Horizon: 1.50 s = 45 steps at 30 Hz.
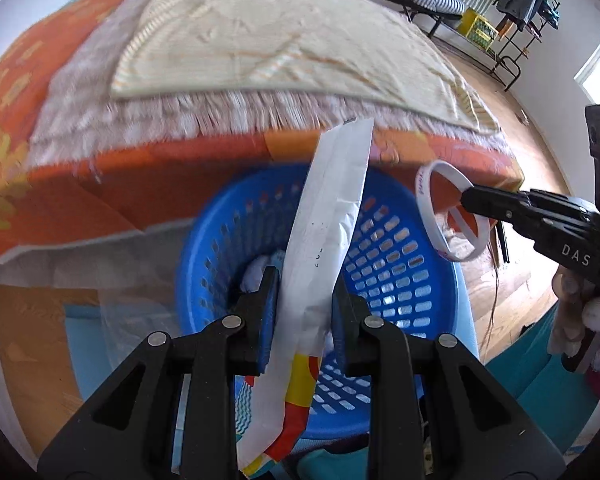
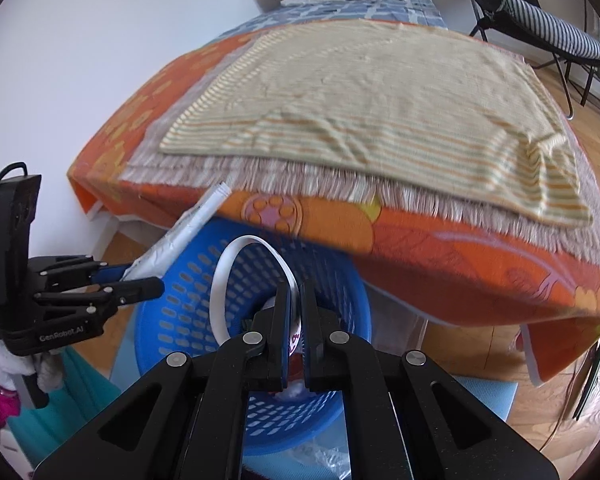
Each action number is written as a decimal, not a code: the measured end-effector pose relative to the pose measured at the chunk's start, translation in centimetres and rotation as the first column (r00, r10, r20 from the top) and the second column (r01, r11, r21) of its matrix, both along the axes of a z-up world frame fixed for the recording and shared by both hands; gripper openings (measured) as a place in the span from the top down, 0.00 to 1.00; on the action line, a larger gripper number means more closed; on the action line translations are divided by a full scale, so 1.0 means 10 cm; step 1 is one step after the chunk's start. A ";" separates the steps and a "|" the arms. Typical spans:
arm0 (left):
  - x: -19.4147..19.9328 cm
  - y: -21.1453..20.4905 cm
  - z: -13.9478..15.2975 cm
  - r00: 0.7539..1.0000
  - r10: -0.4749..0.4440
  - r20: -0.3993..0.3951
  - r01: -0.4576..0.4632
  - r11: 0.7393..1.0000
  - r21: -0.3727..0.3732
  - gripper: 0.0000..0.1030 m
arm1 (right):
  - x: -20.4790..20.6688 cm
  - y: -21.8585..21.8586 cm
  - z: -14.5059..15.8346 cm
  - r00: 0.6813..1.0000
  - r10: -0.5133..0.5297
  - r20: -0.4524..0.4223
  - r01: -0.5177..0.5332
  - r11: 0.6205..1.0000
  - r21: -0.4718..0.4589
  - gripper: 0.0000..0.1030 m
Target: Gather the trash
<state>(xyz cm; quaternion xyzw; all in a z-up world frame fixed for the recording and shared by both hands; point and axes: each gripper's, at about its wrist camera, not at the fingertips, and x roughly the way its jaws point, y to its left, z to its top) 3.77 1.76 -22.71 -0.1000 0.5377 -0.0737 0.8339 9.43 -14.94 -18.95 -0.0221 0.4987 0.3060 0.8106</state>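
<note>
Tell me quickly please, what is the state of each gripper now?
Left gripper: closed on a long white wrapper, above the blue basket.
Right gripper: closed on a white ring band, above the same basket.
</note>
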 end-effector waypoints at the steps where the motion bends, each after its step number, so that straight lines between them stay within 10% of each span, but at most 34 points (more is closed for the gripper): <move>1: -0.01 -0.03 -0.03 1.000 -0.010 -0.006 0.010 1.000 0.001 0.77 | -0.01 0.00 -0.03 1.000 0.001 -0.002 -0.001 1.000 -0.005 0.97; 25: -0.04 -0.19 -0.32 0.995 -0.046 -0.086 0.051 0.997 0.061 0.77 | -0.06 0.09 -0.36 0.997 0.013 -0.081 -0.019 0.997 -0.068 0.96; 28: -0.03 -0.16 -0.32 0.995 -0.035 -0.090 0.040 0.998 0.057 0.75 | -0.06 0.11 -0.38 0.996 0.013 -0.089 -0.020 0.997 -0.078 0.78; 31: -0.04 -0.14 -0.30 0.997 -0.023 -0.076 0.028 0.997 0.066 0.51 | -0.07 0.12 -0.37 0.996 0.017 -0.084 -0.023 0.997 -0.070 0.54; 45: -0.03 -0.04 -0.19 0.998 0.040 -0.042 -0.036 0.995 0.096 0.41 | -0.08 0.10 -0.25 1.000 -0.020 -0.011 0.018 0.992 -0.127 0.38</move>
